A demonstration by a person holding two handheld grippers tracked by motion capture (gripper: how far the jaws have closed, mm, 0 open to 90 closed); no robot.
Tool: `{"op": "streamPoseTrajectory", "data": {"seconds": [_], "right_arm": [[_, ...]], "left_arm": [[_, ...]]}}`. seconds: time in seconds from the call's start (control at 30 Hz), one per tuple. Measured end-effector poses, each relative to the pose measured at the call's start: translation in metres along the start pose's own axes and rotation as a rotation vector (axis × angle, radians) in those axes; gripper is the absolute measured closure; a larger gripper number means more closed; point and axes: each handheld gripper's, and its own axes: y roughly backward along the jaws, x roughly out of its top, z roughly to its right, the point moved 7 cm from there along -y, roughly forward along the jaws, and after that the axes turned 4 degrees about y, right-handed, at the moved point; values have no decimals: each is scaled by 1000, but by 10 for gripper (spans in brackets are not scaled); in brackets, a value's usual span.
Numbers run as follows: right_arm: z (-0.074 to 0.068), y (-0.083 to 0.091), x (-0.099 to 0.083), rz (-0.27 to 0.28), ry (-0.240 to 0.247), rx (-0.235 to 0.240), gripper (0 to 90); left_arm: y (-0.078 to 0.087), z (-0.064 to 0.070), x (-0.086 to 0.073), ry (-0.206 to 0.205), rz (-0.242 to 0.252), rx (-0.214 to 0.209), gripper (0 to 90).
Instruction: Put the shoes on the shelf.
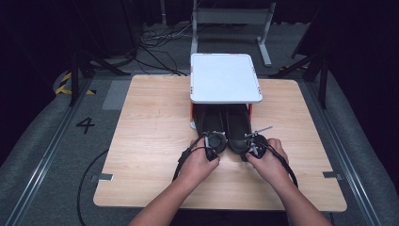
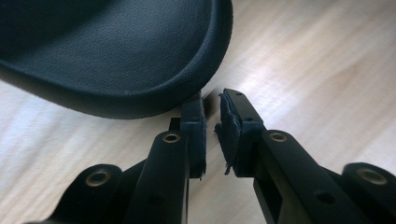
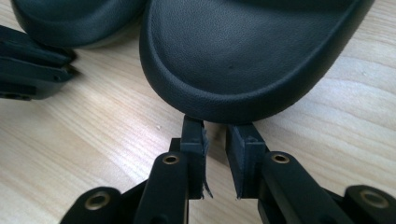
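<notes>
Two black slippers lie side by side under a small white stand [image 1: 225, 77], heels toward me. My left gripper [image 1: 210, 141] is at the heel of the left slipper [image 1: 212, 117]. In the left gripper view its jaws [image 2: 212, 100] stand a narrow gap apart with nothing between them, just right of the heel [image 2: 116, 56]. My right gripper [image 1: 251, 141] meets the heel of the right slipper [image 1: 237, 123]. In the right gripper view its tips [image 3: 215, 128] touch the heel's lower rim [image 3: 252, 51], slightly apart and holding nothing. The left slipper [image 3: 70, 18] and left gripper [image 3: 70, 63] show at upper left.
The wooden table [image 1: 150, 122] has bare room to the left, right and front of the stand. The stand has orange legs [image 1: 192, 115] and sits at the table's far middle. Black cables trail from both grippers toward the near edge. Dark floor surrounds the table.
</notes>
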Motion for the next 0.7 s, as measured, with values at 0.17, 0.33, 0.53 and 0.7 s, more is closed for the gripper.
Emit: {"op": "streamPoseTrajectory", "data": {"seconds": [0.17, 0.33, 0.53, 0.7], "right_arm": [[-3, -4, 12, 2, -6, 19, 786], [-2, -8, 30, -23, -6, 4, 785], [5, -13, 42, -90, -33, 14, 791], [12, -16, 50, -90, -54, 16, 785]], "left_arm": [[2, -13, 6, 44, 41, 12, 781], [0, -23, 12, 58, 47, 30, 773], [0, -30, 22, 84, 35, 17, 785], [1, -36, 29, 99, 46, 26, 794]]}}
